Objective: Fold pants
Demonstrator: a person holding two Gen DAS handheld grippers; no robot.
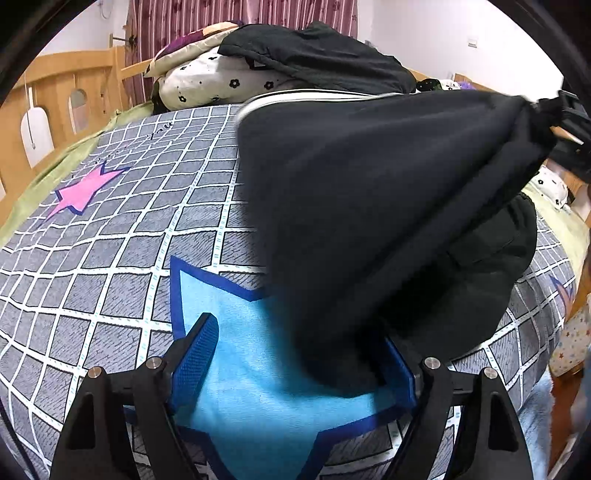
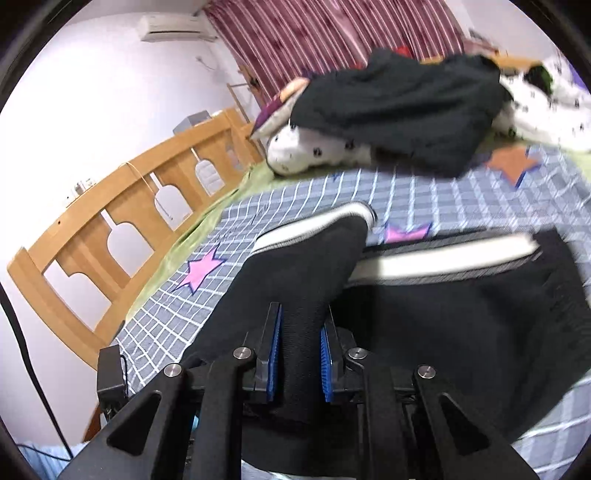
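Nearest in the right wrist view, the right gripper (image 2: 300,347) has its blue pads clamped on a bunched fold of the black pants (image 2: 424,317); the cloth rises between the two fingers and spreads away to the right over the bed. A white stripe (image 2: 443,258) runs along the pants beyond the fingers.

In the left wrist view the left gripper (image 1: 299,354) stands with its fingers wide apart. The left finger (image 1: 195,354) is clear of any cloth and hangs over a light blue star (image 1: 258,398) on the bedspread (image 1: 92,266); the edge of the pants (image 1: 369,221) drapes in front of the right finger, and the pads do not press on it. Here the pants hang lifted above the bedspread, drawn up to a point at the far right, where the right gripper (image 1: 565,122) shows at the frame edge.

No box, basket or other container shows in either view.

Farther off, a pink star (image 1: 85,192) sits on the grey checked bedspread. At the far end lies a pile of spotted white bedding (image 1: 207,81) with dark clothes (image 1: 317,55) on top, before a striped curtain (image 1: 240,14).

Only the right wrist view shows the wooden bed rail (image 2: 122,221) in full, an orange star (image 2: 513,162) and an air conditioner (image 2: 173,24) on the wall.
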